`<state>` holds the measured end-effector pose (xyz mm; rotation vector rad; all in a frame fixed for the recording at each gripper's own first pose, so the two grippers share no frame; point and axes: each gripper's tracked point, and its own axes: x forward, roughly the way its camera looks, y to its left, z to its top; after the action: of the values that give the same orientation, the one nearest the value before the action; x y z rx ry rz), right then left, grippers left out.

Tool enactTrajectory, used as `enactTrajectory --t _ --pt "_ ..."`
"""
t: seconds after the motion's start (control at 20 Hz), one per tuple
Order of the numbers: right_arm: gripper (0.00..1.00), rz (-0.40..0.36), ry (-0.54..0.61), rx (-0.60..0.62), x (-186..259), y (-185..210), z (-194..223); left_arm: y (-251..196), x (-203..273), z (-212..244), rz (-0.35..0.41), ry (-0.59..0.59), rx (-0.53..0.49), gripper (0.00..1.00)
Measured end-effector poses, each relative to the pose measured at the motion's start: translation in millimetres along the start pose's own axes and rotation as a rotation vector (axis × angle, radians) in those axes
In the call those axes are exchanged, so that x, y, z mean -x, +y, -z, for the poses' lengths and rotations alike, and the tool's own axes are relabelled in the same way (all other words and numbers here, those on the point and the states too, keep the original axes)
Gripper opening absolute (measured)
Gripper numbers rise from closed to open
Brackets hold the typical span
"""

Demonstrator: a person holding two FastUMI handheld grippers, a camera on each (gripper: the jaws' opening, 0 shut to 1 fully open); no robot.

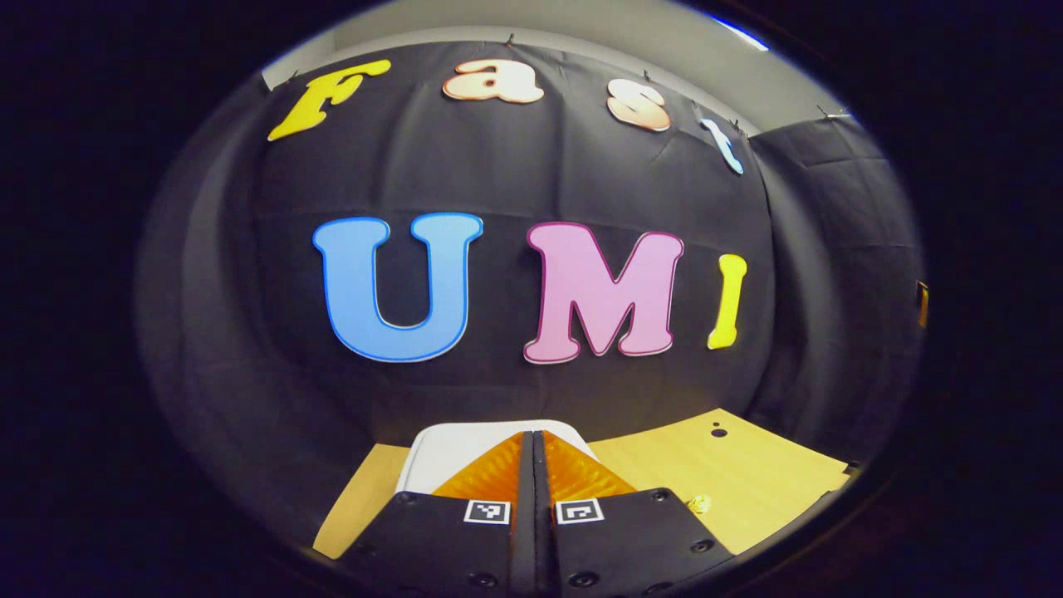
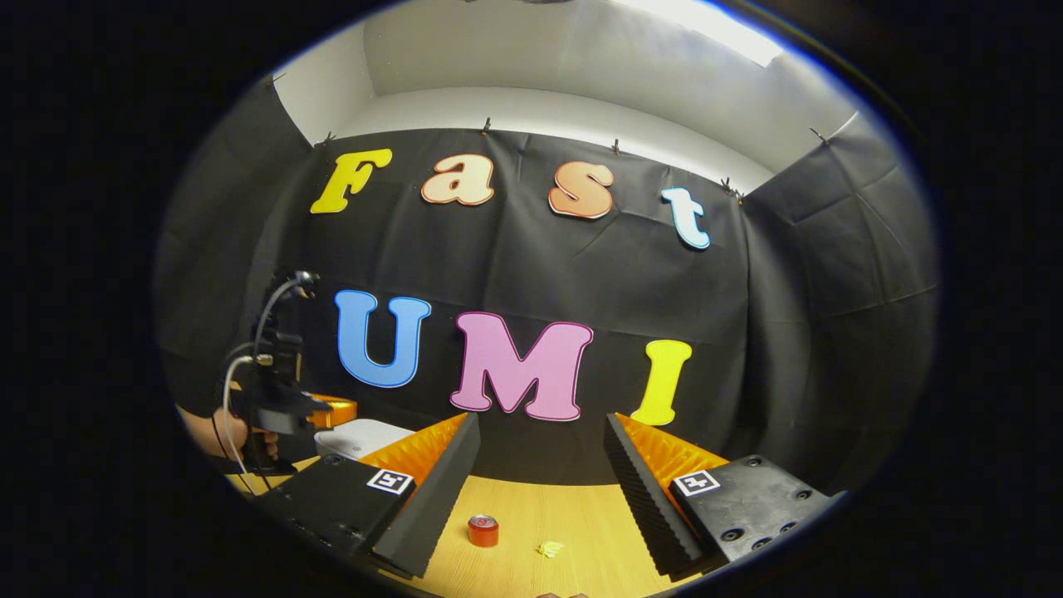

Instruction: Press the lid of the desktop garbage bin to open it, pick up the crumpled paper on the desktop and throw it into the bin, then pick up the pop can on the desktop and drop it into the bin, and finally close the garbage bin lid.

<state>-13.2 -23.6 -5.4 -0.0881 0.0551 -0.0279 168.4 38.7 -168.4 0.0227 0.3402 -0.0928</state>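
Observation:
In the left gripper view my left gripper (image 1: 536,438) is shut, its fingertips meeting just over the white bin lid (image 1: 465,453); I cannot tell whether they touch it. The crumpled paper (image 1: 700,502) lies on the table to its right. In the right gripper view my right gripper (image 2: 541,422) hangs open above the wooden table (image 2: 573,507), with nothing between its fingers. Below it stand the red pop can (image 2: 482,530) and the small yellowish crumpled paper (image 2: 549,548). Far left, a hand (image 2: 217,433) holds the left gripper (image 2: 334,409) over the white bin (image 2: 365,438), whose lid looks closed.
The black cloth wall closes the table's back and both sides. A small dark hole (image 1: 719,432) marks the tabletop at the back right. Cables (image 2: 249,357) loop up from the left gripper's body.

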Motion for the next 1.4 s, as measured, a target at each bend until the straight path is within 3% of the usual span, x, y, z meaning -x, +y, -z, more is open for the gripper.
enactTrajectory --t 0.5,0.75,1.0,1.2,1.4 --pt "0.97 0.079 0.069 -0.007 6 -35 27 14 -27 67 -0.064 0.174 0.019 0.06" --pt "0.97 0.08 0.09 -0.013 3 -35 37 13 -32 76 -0.042 0.137 -0.056 0.07" --pt "0.97 0.106 0.062 -0.001 -1 -45 33 13 -29 76 -0.015 0.125 0.046 0.06" --pt "0.97 0.106 0.086 -0.015 -3 -48 40 15 -27 57 -0.024 0.125 -0.015 0.06" --pt "0.97 0.106 0.084 0.007 -3 -52 37 14 -25 11 -0.052 0.04 -0.023 0.06"
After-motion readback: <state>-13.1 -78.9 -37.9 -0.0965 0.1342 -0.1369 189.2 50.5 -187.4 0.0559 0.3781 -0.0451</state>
